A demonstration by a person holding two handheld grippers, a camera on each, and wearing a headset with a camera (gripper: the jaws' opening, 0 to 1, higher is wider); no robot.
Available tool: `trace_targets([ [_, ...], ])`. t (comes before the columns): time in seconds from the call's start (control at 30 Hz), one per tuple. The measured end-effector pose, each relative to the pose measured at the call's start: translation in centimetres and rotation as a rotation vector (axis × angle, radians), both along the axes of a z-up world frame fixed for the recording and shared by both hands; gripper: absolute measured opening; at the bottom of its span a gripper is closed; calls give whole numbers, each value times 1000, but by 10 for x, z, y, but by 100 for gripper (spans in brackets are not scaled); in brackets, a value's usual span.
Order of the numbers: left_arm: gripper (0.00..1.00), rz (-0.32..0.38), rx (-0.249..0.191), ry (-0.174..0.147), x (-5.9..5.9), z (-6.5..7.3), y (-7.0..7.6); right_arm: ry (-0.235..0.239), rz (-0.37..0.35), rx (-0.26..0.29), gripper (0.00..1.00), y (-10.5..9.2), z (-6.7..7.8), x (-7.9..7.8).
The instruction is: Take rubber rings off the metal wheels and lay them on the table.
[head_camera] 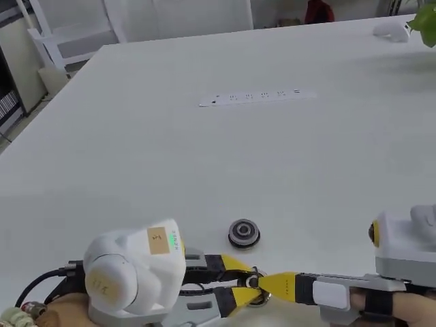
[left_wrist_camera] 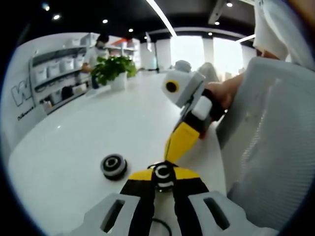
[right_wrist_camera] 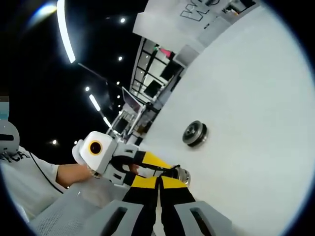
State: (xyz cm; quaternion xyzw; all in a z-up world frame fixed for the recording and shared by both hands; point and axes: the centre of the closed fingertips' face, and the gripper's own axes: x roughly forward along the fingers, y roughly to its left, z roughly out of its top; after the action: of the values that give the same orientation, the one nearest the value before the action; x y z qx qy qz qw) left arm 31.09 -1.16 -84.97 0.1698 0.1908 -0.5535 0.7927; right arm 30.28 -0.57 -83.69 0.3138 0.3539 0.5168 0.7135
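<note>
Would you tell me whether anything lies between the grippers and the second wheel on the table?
Nothing visible does: the second wheel sits alone on bare table, just beyond the left gripper and right gripper.

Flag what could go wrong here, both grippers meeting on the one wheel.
1. The left gripper clamps the held wheel near the edge of the table; if the right gripper tugs it loose, it may drop off.
2. The second wheel lies close by; a jerk could knock it.
</note>
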Motion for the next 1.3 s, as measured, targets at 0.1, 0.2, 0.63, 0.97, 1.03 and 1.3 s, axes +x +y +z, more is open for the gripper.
trace_targets([
  [0.1,14,-4,2,-4,0,0,0,0,2,6,0,1,1,-1],
  [0.2,14,-5,3,-3,0,0,0,-4,5,14,0,1,3,-2],
  [0.63,14,-11,11,2,0,0,0,0,6,39,0,1,7,-3],
  [0.97,14,-8,44,10,0,0,1,9,-14,13,0,-2,1,1],
  [1.03,16,2,43,24,1,3,2,8,-11,14,0,-3,0,1],
  [1.3,18,-7,51,3,-1,13,6,16,-14,19,0,-4,0,3],
])
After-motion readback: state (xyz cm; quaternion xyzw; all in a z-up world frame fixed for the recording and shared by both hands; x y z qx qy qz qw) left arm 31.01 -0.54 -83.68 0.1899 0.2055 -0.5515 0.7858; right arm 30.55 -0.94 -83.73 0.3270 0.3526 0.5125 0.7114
